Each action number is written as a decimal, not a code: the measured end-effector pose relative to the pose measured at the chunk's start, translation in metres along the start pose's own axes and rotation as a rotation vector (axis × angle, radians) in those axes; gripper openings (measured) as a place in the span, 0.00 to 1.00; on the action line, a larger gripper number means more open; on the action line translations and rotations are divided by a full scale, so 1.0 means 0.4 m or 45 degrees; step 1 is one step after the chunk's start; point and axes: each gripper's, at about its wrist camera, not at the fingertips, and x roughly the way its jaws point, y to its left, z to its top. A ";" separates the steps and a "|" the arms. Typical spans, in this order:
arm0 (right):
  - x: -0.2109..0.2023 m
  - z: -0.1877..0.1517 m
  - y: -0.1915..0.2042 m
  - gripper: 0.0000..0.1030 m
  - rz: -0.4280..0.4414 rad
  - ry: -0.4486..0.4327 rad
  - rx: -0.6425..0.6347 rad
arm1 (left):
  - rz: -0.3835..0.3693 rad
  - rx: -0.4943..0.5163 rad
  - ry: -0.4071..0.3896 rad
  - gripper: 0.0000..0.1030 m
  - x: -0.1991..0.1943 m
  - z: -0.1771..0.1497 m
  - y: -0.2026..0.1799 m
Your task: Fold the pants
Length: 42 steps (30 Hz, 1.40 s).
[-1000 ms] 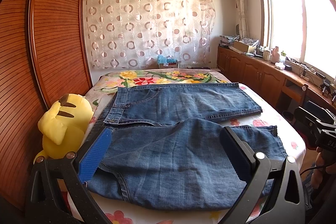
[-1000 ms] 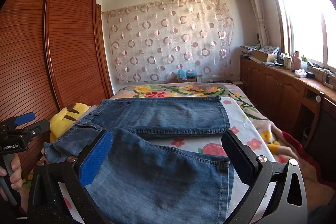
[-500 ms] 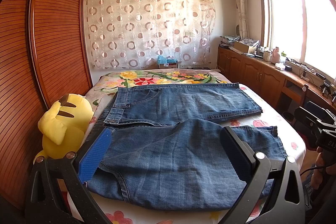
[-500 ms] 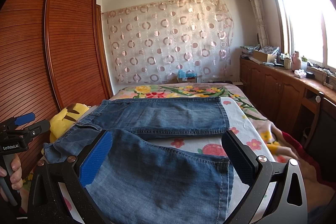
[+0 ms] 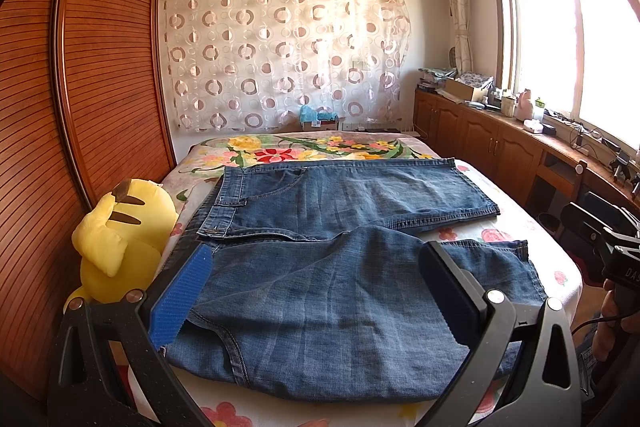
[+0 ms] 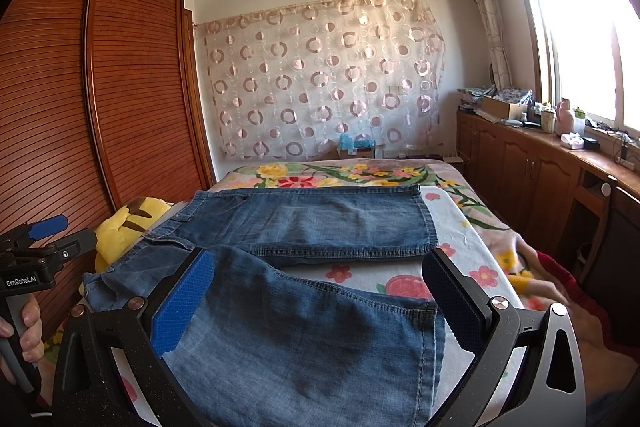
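Pants: 1 pair of blue denim jeans lies spread flat on my bed, which carries a floral sheet. The waistband points toward the wardrobe side; the 2 legs run toward the window side.
Far leg: flat, with its hem near the middle of the bed as my right camera shows it.
Near leg: angled toward me, lying apart from the far leg at the hems, with bare sheet showing between them.
Left gripper: I hold it above the near edge of the bed, over the seat and near leg of the jeans. Its 2 fingers stand wide apart and hold nothing. The blue pad is over the waistband end; the dark pad is over the near leg.
Right gripper: I hold it over the near leg, closer to the hem end. Its 2 fingers are also spread wide with nothing between them.
Contact: I cannot tell whether either gripper touches the denim.
Left hand: wrapped around the left gripper's handle, seen at the left edge of my right camera.
Plush toy: yellow, sitting between the bed and the wooden wardrobe, just beside the waistband.
Background: patterned curtain beyond the far end of the bed; window on my right.
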 end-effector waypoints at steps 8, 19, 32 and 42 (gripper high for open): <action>-0.001 0.000 0.001 1.00 0.001 0.000 0.000 | 0.001 -0.001 -0.001 1.00 0.000 0.000 0.000; 0.003 -0.001 0.000 1.00 0.004 0.006 0.000 | -0.002 0.002 0.009 1.00 0.001 -0.003 -0.005; 0.017 0.033 -0.045 0.98 0.016 0.065 -0.068 | 0.017 -0.034 0.098 1.00 0.066 -0.039 0.053; 0.026 0.045 -0.069 0.97 0.025 0.103 -0.100 | 0.044 -0.053 0.183 1.00 0.110 -0.077 0.106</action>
